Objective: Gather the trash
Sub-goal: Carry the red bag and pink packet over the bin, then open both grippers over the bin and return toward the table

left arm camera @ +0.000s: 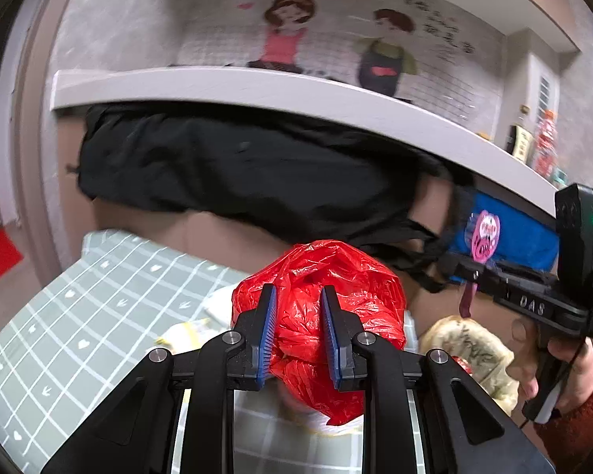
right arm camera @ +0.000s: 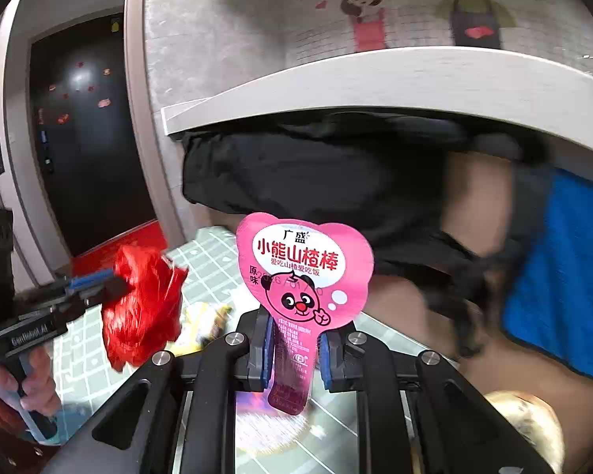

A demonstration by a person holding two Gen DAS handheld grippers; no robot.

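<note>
My left gripper (left arm camera: pixel 298 296) is shut on a crumpled red plastic bag (left arm camera: pixel 328 276) and holds it above the table; the bag also shows in the right wrist view (right arm camera: pixel 142 304). My right gripper (right arm camera: pixel 296 339) is shut on a pink heart-shaped snack wrapper (right arm camera: pixel 302 268) with a panda face, held upright. The wrapper also shows in the left wrist view (left arm camera: pixel 484 237), at the right gripper's tip. A black trash bag (left arm camera: pixel 237 166) hangs open beneath the white counter edge, ahead of both grippers; it also shows in the right wrist view (right arm camera: pixel 316 173).
A green checked tablecloth (left arm camera: pixel 79 316) covers the table below, with yellow-white wrappers (left arm camera: pixel 189 331) on it. A crumpled beige paper wad (left arm camera: pixel 478 351) lies at the right. A blue cloth (right arm camera: pixel 565 268) hangs right of the bag. A white counter (left arm camera: pixel 257 87) runs above.
</note>
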